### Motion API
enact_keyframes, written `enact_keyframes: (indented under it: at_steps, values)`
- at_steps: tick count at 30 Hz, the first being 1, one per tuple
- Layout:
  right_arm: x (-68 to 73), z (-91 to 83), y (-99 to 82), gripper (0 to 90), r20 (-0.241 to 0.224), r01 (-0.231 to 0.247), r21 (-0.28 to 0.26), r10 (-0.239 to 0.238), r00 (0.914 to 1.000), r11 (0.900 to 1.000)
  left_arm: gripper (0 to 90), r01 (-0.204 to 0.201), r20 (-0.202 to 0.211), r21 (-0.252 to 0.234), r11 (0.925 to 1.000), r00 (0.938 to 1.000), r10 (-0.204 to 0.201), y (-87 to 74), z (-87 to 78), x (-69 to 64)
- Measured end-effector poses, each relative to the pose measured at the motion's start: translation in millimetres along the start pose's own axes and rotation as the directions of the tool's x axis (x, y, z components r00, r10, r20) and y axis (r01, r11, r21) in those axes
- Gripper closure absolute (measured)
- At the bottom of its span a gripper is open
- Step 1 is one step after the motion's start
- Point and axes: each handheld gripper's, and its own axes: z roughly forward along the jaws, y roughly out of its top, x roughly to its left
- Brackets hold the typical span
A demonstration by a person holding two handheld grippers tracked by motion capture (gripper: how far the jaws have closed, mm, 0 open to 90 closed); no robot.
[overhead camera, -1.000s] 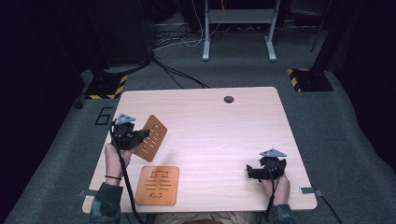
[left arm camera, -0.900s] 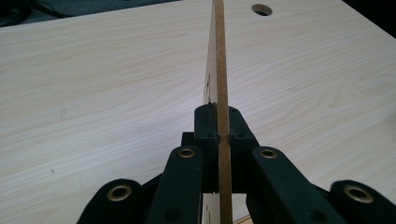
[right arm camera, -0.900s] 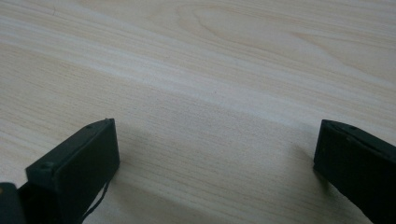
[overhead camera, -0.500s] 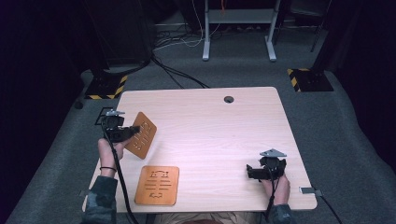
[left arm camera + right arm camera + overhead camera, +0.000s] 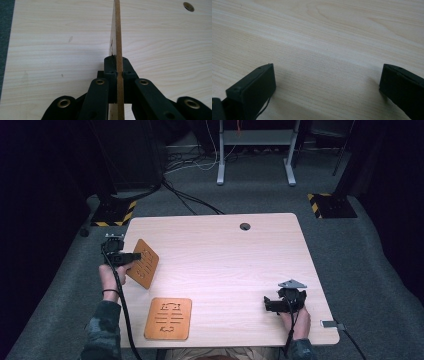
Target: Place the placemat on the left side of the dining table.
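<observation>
Two thin brown wooden boards with cut-out slots are what we see on the table (image 5: 220, 250). Nearest its front edge, one flat board (image 5: 168, 318) lies face up. Beyond it, at the table's left edge, our left gripper (image 5: 134, 256) clamps the held board (image 5: 144, 263), tilted on edge, its long axis running away from us. Our left forearm reaches forward. Our right gripper (image 5: 269, 304) rests at the table's front right, jaws wide apart.
</observation>
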Motion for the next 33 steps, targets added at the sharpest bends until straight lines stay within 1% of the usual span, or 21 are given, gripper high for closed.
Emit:
enact_keyframes:
  at_steps: [1,2,3,5,6,9,10,12,14,15,16,17,19,23,24,25,26,27,29,33]
  values:
    - [0.0,0.0,0.0,0.0,0.0,0.0,0.0,0.0,1.0,1.0,86.0,0.0,0.0,0.0,1.0,1.0,0.0,0.0,0.0,0.0]
    - [0.0,0.0,0.0,0.0,0.0,0.0,0.0,0.0,1.0,1.0,86.0,0.01,-0.016,0.006,0.9999,0.9998,-0.01,1.5,2.7,4.1]
    - [0.0,0.0,0.0,0.0,0.0,0.0,0.0,0.0,1.0,1.0,86.0,0.01,-0.016,0.006,0.9999,0.9998,-0.01,1.5,2.7,4.1]
    - [0.0,0.0,0.0,0.0,0.0,0.0,0.0,0.0,1.0,1.0,86.0,0.028,-0.023,0.011,0.9995,0.9993,-0.028,2.2,6.4,8.5]
    - [0.0,0.0,0.0,0.0,0.0,0.0,0.0,0.0,1.0,1.0,86.0,0.045,-0.023,0.008,0.999,0.9987,-0.045,2.7,7.8,11.1]
    - [0.0,0.0,0.0,0.0,0.0,0.0,0.0,0.0,1.0,1.0,85.4,0.049,-0.034,0.008,0.9988,0.9983,-0.049,3.9,9.3,12.9]
    - [0.0,0.0,0.0,0.0,0.0,0.0,0.0,0.0,1.0,1.0,85.0,0.033,-0.053,0.025,0.9991,0.9981,-0.032,5.0,9.3,14.0]
    - [0.0,0.0,0.0,0.0,0.0,0.0,0.0,0.0,1.0,1.0,84.8,0.03,-0.075,0.021,0.9993,0.9968,-0.028,6.9,11.1,15.4]
    - [0.0,0.0,0.0,0.0,0.0,0.0,0.0,0.0,1.0,1.0,84.1,0.015,-0.108,0.027,0.9995,0.994,-0.012,8.8,10.9,14.4]
    - [0.0,0.0,0.0,0.0,0.0,0.0,0.0,0.0,1.0,1.0,83.8,0.015,-0.108,0.027,0.9995,0.994,-0.012,8.8,10.9,14.4]
    - [0.0,0.0,0.0,0.0,0.0,0.0,0.0,0.0,1.0,1.0,83.8,0.001,-0.13,0.028,0.9996,0.9915,0.002,10.0,11.9,14.5]
    - [0.0,0.0,0.0,0.0,0.0,0.0,0.0,0.0,1.0,1.0,82.7,-0.004,-0.138,0.034,0.9994,0.9904,0.009,10.4,12.2,15.2]
    - [0.0,0.0,0.0,0.0,0.0,0.0,0.0,0.0,1.0,1.0,81.9,-0.004,-0.136,0.034,0.9994,0.9907,0.008,10.5,13.1,16.6]
    - [0.0,0.0,0.0,0.0,0.0,0.0,0.0,0.0,1.0,1.0,79.4,-0.002,-0.155,0.045,0.999,0.9878,0.009,10.4,14.2,20.5]
    - [0.0,0.0,0.0,0.0,0.0,0.0,0.0,0.0,1.0,1.0,78.3,0.003,-0.155,0.048,0.9989,0.988,0.005,9.9,14.8,22.4]
    - [0.0,0.0,0.0,0.0,0.0,0.0,0.0,0.0,1.0,1.0,77.4,0.001,-0.163,0.046,0.9989,0.9867,0.007,9.6,15.3,23.1]
    - [0.0,0.0,0.0,0.0,0.0,0.0,0.0,0.0,1.0,1.0,76.6,0.001,-0.163,0.046,0.9989,0.9867,0.007,9.6,15.3,23.1]
    - [0.0,0.0,0.0,0.0,0.0,0.0,0.0,0.0,1.0,1.0,76.6,-0.01,-0.166,0.041,0.9991,0.986,0.016,8.9,15.9,24.5]
    - [0.0,0.0,0.0,0.0,0.0,0.0,0.0,0.0,1.0,1.0,74.2,-0.01,-0.172,0.04,0.9991,0.985,0.016,7.5,17.4,27.2]
    - [0.0,0.0,0.0,0.0,0.0,0.0,0.0,0.0,1.0,1.0,72.3,0.005,-0.172,0.037,0.9993,0.985,0.002,5.8,19.5,32.7]
